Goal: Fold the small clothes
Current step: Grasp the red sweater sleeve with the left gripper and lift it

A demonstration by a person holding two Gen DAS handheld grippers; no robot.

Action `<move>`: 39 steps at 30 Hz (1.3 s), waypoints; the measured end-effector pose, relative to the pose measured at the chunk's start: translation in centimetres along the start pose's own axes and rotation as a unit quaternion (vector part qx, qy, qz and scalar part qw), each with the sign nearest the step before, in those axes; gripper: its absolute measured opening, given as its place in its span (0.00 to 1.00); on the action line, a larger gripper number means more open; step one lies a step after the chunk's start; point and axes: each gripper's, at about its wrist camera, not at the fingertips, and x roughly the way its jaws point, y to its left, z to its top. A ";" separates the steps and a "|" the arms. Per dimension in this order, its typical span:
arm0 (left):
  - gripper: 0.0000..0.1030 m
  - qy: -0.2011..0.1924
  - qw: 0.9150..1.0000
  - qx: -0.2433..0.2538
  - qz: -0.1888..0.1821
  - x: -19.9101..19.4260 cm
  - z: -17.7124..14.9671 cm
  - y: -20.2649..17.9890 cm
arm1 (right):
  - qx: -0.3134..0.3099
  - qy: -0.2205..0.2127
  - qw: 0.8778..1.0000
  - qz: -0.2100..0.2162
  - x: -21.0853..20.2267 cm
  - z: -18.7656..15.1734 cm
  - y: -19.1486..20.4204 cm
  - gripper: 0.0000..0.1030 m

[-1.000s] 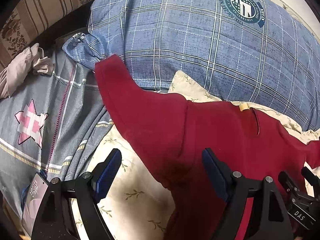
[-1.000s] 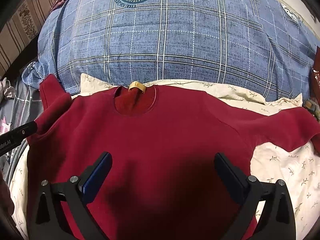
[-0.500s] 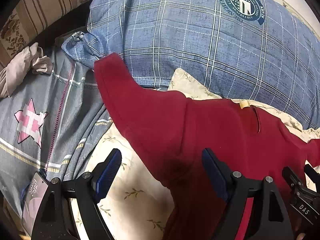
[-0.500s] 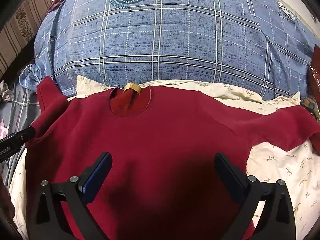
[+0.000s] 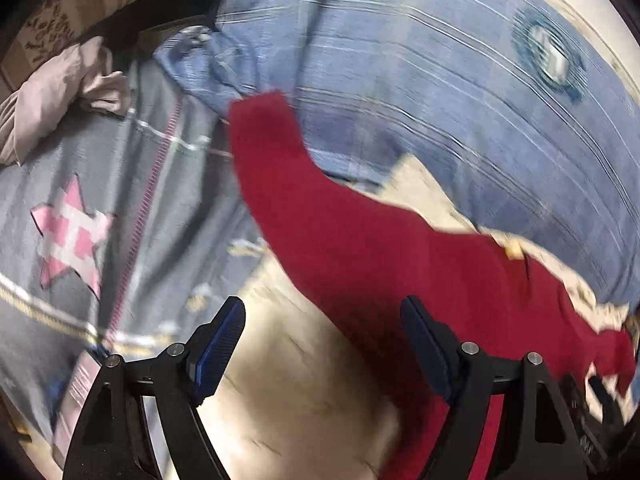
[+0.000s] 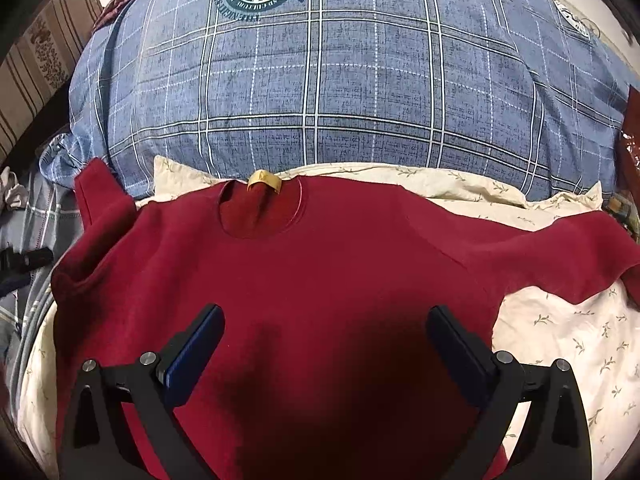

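A dark red long-sleeved sweater (image 6: 312,272) lies spread flat, collar with a yellow label (image 6: 264,181) toward the pillow. Its left sleeve (image 5: 280,168) runs up onto the pillow edge; its right sleeve (image 6: 560,248) stretches to the right. My left gripper (image 5: 322,344) is open and empty, hovering over the sheet by the sweater's left armpit edge; this view is motion-blurred. My right gripper (image 6: 324,344) is open and empty above the middle of the sweater's body.
A big blue plaid pillow (image 6: 340,92) lies behind the sweater on a cream floral sheet (image 6: 568,332). A grey quilt with a pink star (image 5: 72,236) and a beige crumpled cloth (image 5: 56,92) lie at left. A striped headboard (image 6: 36,68) stands far left.
My left gripper has swung to the left, away from the sweater body, and its view has blurred. My right gripper has stayed over the sweater, nearly still. Both stay open.
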 end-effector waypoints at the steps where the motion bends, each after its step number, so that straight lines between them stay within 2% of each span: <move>1: 0.76 0.001 1.000 -0.006 0.001 0.6 1.0 0.8 | 0.002 0.002 1.000 0.002 0.0 0.0 -0.1 0.98; 3: 0.67 0.015 1.000 -0.019 0.005 2.4 2.5 1.9 | 0.008 0.004 1.000 0.004 0.2 0.1 -0.3 0.98; 4: 0.57 0.027 0.999 -0.030 0.003 3.7 3.3 2.7 | 0.010 0.004 1.000 0.005 0.2 0.2 -0.4 0.98; 5: 0.51 0.033 0.999 -0.040 -0.003 4.7 3.8 3.2 | 0.012 0.005 1.000 0.006 0.3 0.2 -0.5 0.98; 6: 0.49 0.041 0.998 -0.053 -0.011 5.8 4.4 3.8 | 0.014 0.007 1.000 0.007 0.3 0.3 -0.5 0.98; 8: 0.49 0.051 0.995 -0.082 -0.030 8.1 5.5 5.1 | 0.015 0.010 1.000 0.011 0.3 0.3 -0.6 0.98; 13: 0.49 0.056 0.992 -0.100 -0.057 12.5 7.7 6.0 | 0.016 0.016 1.000 0.019 0.4 0.4 -0.6 0.99; 15: 0.49 0.063 0.990 -0.111 -0.050 14.2 8.0 6.4 | 0.018 0.023 0.999 0.025 0.7 0.3 -0.7 0.99; 18: 0.49 0.064 0.988 -0.140 -0.019 16.8 8.3 7.8 | 0.020 0.030 0.999 0.027 1.1 0.2 -0.8 0.99; 23: 0.50 0.028 0.989 -0.147 0.003 18.4 8.8 9.1 | 0.021 0.037 0.999 0.024 1.4 0.0 -0.9 0.99; 27: 0.47 0.025 0.990 -0.134 -0.015 19.7 9.0 8.7 | 0.019 0.042 0.999 0.025 1.8 -0.1 -0.7 0.99; 28: 0.35 0.022 0.991 -0.130 -0.024 20.0 9.1 8.4 | 0.019 0.044 0.999 0.024 1.9 -0.2 -0.7 0.99; 29: 0.14 0.024 0.991 -0.125 -0.033 20.4 9.2 8.3 | 0.017 0.045 0.999 0.024 1.9 -0.2 -0.6 0.99; 30: 0.08 0.027 0.992 -0.119 -0.039 20.6 9.3 8.0 | 0.015 0.045 0.999 0.023 2.0 -0.2 -0.5 0.99; 32: 0.07 0.015 0.991 -0.116 -0.058 19.2 9.4 7.3 | 0.015 0.042 0.999 0.023 1.8 -0.1 -0.5 0.99; 37: 0.06 -0.025 0.987 -0.072 -0.143 12.4 10.0 3.9 | 0.026 0.035 0.999 0.026 1.4 0.3 -1.1 0.99; 39: 0.06 -0.040 0.981 -0.043 -0.185 8.9 9.7 1.4 | 0.031 0.030 0.999 0.027 1.1 0.4 -1.3 0.99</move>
